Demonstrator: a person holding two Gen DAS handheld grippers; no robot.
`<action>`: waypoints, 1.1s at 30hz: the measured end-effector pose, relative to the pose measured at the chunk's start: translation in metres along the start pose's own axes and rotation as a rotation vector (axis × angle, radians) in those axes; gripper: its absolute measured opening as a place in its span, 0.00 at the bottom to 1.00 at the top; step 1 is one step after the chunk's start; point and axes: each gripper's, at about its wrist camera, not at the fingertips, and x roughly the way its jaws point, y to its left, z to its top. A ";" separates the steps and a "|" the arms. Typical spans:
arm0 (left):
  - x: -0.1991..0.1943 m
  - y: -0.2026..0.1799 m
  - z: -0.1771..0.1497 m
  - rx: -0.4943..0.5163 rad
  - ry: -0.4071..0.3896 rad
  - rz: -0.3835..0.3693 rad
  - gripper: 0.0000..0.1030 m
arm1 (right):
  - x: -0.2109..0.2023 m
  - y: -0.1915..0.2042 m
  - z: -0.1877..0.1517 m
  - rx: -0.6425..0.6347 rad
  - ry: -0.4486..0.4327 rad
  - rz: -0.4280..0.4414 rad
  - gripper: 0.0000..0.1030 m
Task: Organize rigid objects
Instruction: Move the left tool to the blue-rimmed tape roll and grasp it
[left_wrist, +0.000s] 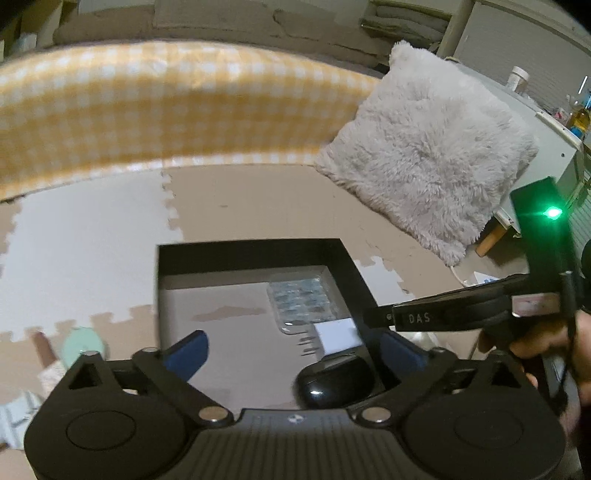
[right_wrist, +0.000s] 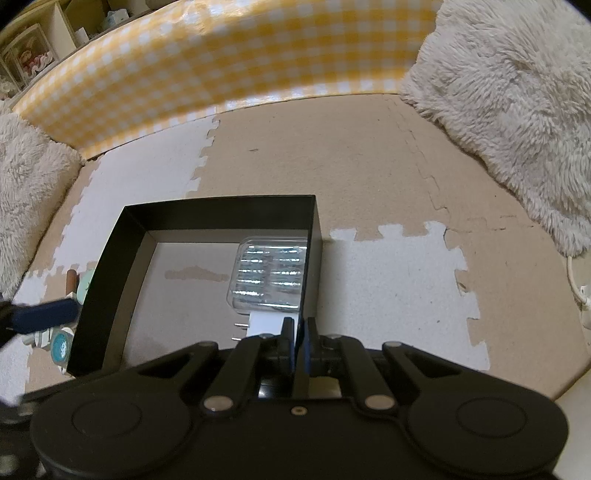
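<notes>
Tilting downward over the black box (left_wrist: 255, 247), left gripper (left_wrist: 293, 354) fingers spread apart, empty; right gripper (right_wrist: 301, 332) fingers together at the box's right wall.

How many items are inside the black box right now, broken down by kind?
Clear blister pack: 1
White plug adapter: 1
Black glossy case: 1
Total in the black box: 3
</notes>
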 end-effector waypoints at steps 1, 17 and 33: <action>-0.006 0.002 0.000 0.004 -0.004 0.007 1.00 | 0.000 0.000 0.000 0.000 0.000 0.000 0.05; -0.069 0.075 -0.010 -0.061 -0.082 0.150 1.00 | 0.001 0.002 0.000 -0.019 -0.002 -0.009 0.05; -0.039 0.101 -0.047 0.033 0.108 0.213 0.83 | 0.001 0.000 0.000 -0.011 0.003 -0.007 0.05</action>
